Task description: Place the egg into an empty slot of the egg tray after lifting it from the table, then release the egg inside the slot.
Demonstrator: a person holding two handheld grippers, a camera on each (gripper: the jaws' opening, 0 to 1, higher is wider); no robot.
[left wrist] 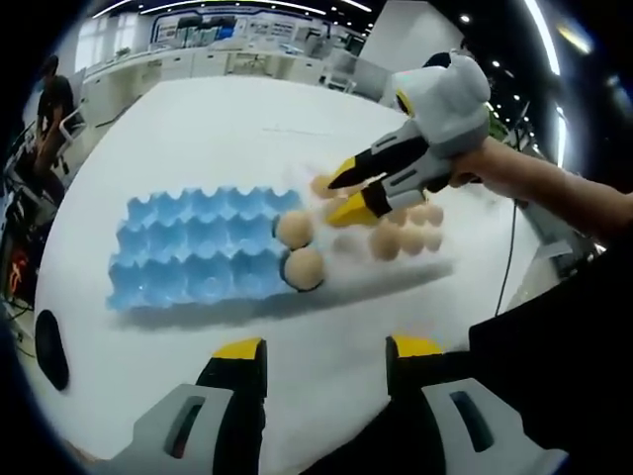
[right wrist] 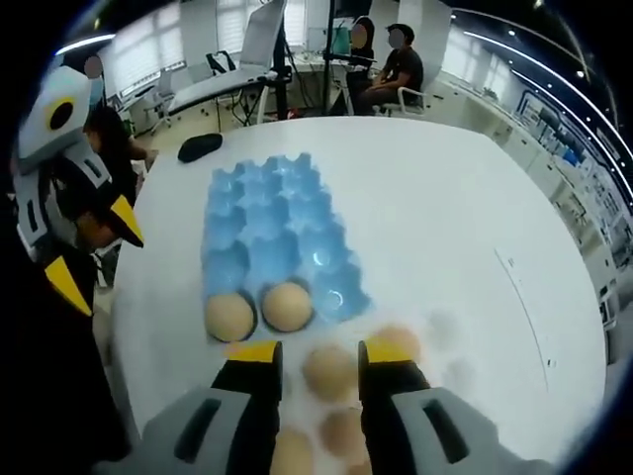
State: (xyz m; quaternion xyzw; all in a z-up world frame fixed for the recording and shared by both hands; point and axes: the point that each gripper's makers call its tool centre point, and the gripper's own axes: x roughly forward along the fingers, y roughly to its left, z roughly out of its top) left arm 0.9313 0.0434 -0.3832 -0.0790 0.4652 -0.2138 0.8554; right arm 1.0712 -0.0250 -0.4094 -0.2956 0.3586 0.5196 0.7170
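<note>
My right gripper (right wrist: pixel 318 354) hangs over the loose eggs on the white table (right wrist: pixel 465 228), its yellow-tipped jaws spread apart with one egg (right wrist: pixel 329 371) lying between them, though I cannot tell whether the pads touch it; more eggs lie just beside and below it; the blue egg tray (right wrist: pixel 277 247) sits just ahead, two of its nearest slots filled with eggs (right wrist: pixel 259 311) and the rest bare; a dark oval object (right wrist: pixel 199 147) rests on the table beyond the tray; my left gripper (left wrist: pixel 326 351) hovers above the bare table near the tray's long side, jaws open and holding nothing; from the left gripper view I see the right gripper (left wrist: pixel 351 193) poised over the egg cluster (left wrist: pixel 406 233), my hand (left wrist: pixel 495 163) behind it.
</note>
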